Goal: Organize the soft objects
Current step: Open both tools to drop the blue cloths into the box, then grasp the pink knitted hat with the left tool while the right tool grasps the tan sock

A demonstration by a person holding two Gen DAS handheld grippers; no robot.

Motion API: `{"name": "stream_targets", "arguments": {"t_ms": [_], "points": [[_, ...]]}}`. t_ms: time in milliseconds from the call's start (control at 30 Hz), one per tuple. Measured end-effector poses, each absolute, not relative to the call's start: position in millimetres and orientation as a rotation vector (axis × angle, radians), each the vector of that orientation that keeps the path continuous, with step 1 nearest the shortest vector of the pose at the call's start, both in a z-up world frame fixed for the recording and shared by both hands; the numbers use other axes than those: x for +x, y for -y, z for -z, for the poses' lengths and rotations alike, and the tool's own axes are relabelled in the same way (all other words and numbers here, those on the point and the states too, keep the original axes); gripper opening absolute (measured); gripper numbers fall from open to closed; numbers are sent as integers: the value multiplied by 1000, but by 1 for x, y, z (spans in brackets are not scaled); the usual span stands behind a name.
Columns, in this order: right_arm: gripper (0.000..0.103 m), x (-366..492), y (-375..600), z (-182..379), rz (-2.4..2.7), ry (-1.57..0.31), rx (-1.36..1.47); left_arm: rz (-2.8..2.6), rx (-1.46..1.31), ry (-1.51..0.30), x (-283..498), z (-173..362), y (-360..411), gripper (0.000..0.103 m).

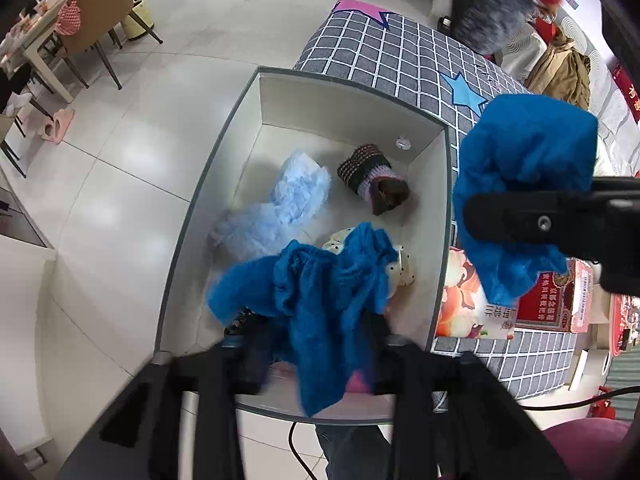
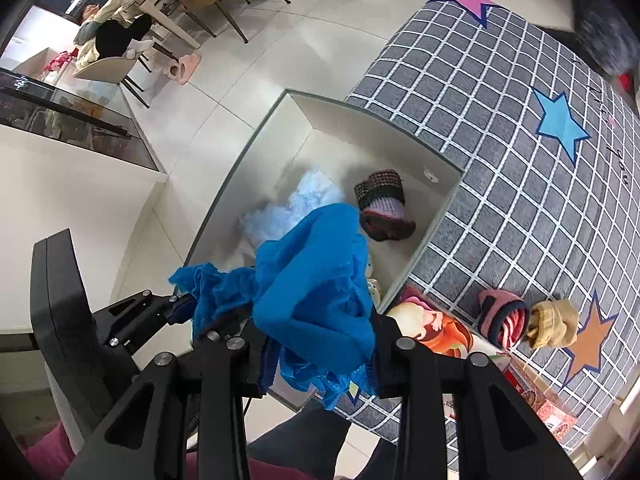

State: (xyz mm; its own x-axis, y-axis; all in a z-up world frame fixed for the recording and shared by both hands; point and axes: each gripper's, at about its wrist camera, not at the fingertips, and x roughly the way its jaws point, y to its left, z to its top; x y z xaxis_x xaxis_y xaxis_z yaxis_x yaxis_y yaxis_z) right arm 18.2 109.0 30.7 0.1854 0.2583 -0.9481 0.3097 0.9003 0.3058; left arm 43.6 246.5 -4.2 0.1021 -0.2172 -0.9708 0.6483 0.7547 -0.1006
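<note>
A white open box (image 1: 352,104) (image 2: 380,128) stands on the floor beside a grey checked mat (image 1: 400,60) (image 2: 520,184). Inside lie a pale blue crumpled cover (image 1: 280,204) (image 2: 288,208), a rolled brown and purple knit sock (image 1: 374,178) (image 2: 382,206) and a cream dotted item (image 1: 404,268). My left gripper (image 1: 320,344) is shut on a blue crumpled cover (image 1: 320,292) (image 2: 208,292) over the box's near end. My right gripper (image 2: 320,344), which shows in the left wrist view (image 1: 520,220), is shut on another blue cover (image 2: 316,280) (image 1: 528,164) above the box's right edge.
On the mat lie a pink striped rolled sock (image 2: 502,318), a tan knit sock (image 2: 554,330), a cartoon-printed pack (image 1: 460,300) (image 2: 440,328) and a red box (image 1: 560,300). Chairs and a table (image 1: 80,32) stand far left on the tiled floor. A white glass-topped counter (image 2: 80,168) is at left.
</note>
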Motion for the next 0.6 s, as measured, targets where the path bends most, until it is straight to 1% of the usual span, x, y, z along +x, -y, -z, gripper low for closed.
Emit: {"name": "stream_targets", "arguments": {"t_ms": [33,67,133,167,200,300,400,467,600], "points": [[54,19,-109,-30,39,-1399,487,650,403,-1312,43,4,-247,67],[61,20,-109,-31,38,-1398,489,650,397,-1307,44,4,-247,77],[80,20,-106,-30,45,-1401,503,643,365,-1309,45,5,-250,87],[97,20,-103,-30,53,-1401,517,645,339,-1322,47,6,-252,89],[103,18,-99,-31,64,-1400,534,650,318,-1340,48,8,-253,89],[103,6,-80,-32,93,-1429,619,680,264,-1361,48,7,-254,90],[102,-24,-46,-38,134,-1442,724,757,271,-1307,42,-7,-241,90],[102,-49,-18,-45,161,-1440,789,819,286,-1275,39,-18,-221,91],[102,-107,58,-53,316,-1422,852,927,349,-1279,30,-30,-165,91]]}}
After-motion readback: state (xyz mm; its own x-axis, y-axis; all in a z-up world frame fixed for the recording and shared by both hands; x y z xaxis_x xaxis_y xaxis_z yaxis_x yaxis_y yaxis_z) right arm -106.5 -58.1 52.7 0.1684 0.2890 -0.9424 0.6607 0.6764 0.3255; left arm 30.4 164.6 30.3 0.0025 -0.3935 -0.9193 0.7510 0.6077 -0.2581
